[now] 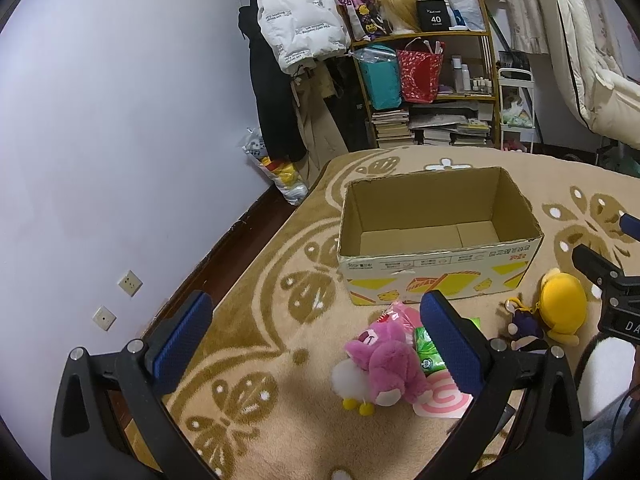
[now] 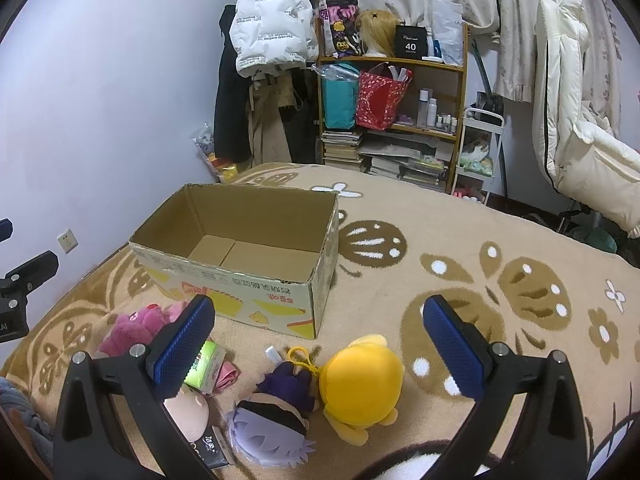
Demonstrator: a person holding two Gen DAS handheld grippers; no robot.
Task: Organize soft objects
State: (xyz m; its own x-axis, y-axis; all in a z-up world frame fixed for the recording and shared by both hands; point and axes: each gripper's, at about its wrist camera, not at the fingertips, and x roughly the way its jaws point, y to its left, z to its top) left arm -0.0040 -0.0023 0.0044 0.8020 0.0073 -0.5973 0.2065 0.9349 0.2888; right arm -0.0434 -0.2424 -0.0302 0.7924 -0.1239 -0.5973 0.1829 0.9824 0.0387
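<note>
An empty cardboard box [image 1: 436,280] stands open on the patterned blanket; it also shows in the right wrist view [image 2: 256,300]. In front of it lie soft toys: a pink plush bear [image 1: 384,364], a yellow plush [image 1: 562,304], a purple-clothed doll [image 1: 524,326] and a green packet [image 1: 430,354]. My left gripper [image 1: 316,344] is open and empty above the blanket, left of the pink bear. My right gripper [image 2: 320,344] is open and empty above the yellow plush [image 2: 364,380] and the purple doll [image 2: 276,412]. The pink bear [image 2: 128,330] lies left of it.
A wall [image 1: 120,140] with sockets runs along the left. A shelf [image 1: 432,80] with bags and books, hanging coats [image 1: 296,20] and a folded white chair [image 2: 576,120] stand behind the bed. A black booklet [image 2: 214,452] lies near the doll.
</note>
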